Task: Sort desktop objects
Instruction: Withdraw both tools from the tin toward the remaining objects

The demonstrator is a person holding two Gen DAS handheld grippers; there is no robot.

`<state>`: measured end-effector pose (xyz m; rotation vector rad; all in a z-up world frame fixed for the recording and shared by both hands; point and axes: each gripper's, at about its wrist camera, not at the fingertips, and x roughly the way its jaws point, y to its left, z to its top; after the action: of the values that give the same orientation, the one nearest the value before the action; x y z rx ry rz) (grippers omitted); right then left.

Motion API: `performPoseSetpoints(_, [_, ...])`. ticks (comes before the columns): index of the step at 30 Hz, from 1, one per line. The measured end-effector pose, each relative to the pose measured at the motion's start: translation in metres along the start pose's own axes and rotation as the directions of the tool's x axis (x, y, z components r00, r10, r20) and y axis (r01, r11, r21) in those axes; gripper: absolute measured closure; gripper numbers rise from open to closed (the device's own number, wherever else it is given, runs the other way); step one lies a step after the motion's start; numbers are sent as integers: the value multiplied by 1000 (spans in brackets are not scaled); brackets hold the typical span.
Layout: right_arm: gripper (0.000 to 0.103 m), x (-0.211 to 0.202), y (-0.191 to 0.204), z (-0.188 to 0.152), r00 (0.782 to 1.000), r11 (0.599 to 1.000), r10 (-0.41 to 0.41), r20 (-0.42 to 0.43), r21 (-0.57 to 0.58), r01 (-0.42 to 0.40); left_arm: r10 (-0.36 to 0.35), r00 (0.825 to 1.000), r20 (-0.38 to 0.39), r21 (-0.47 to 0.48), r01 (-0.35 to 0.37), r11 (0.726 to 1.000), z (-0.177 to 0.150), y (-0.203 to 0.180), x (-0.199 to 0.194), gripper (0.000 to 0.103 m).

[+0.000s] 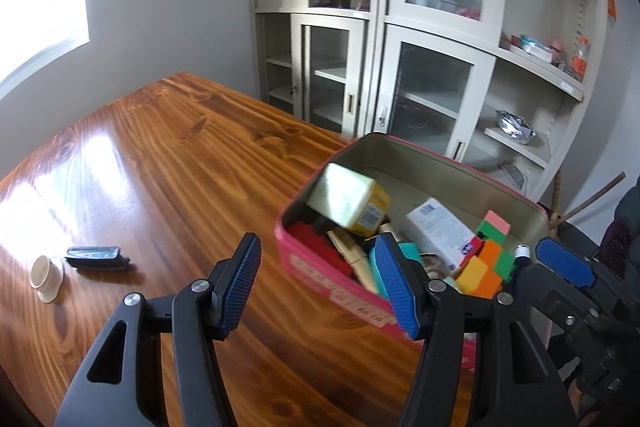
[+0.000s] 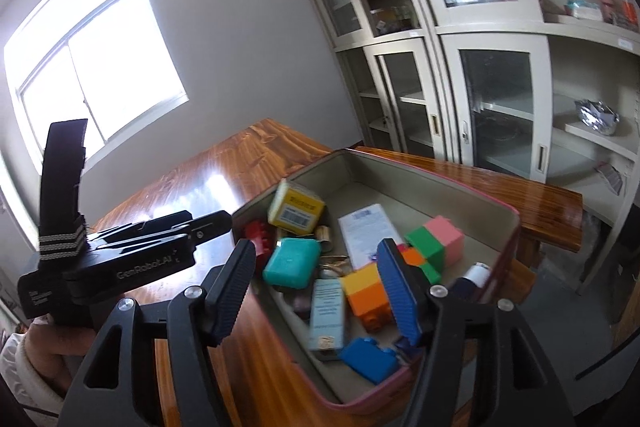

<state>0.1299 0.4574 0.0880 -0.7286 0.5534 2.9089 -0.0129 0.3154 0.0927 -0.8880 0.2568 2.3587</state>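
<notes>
A pink tin box [image 1: 332, 291] stands on the wooden table [image 1: 168, 163], filled with several items: a yellow carton [image 1: 352, 199], a white carton [image 1: 440, 231] and coloured blocks [image 1: 492, 255]. My left gripper [image 1: 318, 287] hovers open at the box's near left corner, nothing between its fingers. My right gripper [image 2: 316, 291] is open above the pink tin box [image 2: 508, 251], over a teal case [image 2: 290, 263], a pale blue carton [image 2: 328, 311] and an orange block [image 2: 368, 291]; it holds nothing. A black flat object [image 1: 96, 257] and a small cream cup [image 1: 46, 275] lie on the table to the left.
Beige glass-door cabinets [image 1: 360, 47] and open shelves [image 1: 540, 67] stand behind the table. A window [image 2: 92, 59] lights the left wall. The table's far edge [image 2: 540, 195] runs just behind the box. A person's hand [image 2: 60, 339] holds the left tool's body [image 2: 132, 263].
</notes>
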Motion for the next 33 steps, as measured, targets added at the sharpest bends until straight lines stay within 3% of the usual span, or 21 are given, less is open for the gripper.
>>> performPoseSetpoints(13, [29,15,50,-4,996,993,81,-33,-82,-84,138,990,4,-100,-137,986,-17,82,-21,40])
performPoseSetpoints(23, [26,32,94,-10,990,979,117,-78,-157,-128,275,961,-38,-210,-276,938,-38,184,-31,40])
performPoseSetpoints(33, [23,69,141,-20,976,962,136,-169,-212,-171,308,945,-110,-279,-327,903,-58,263,-15,40])
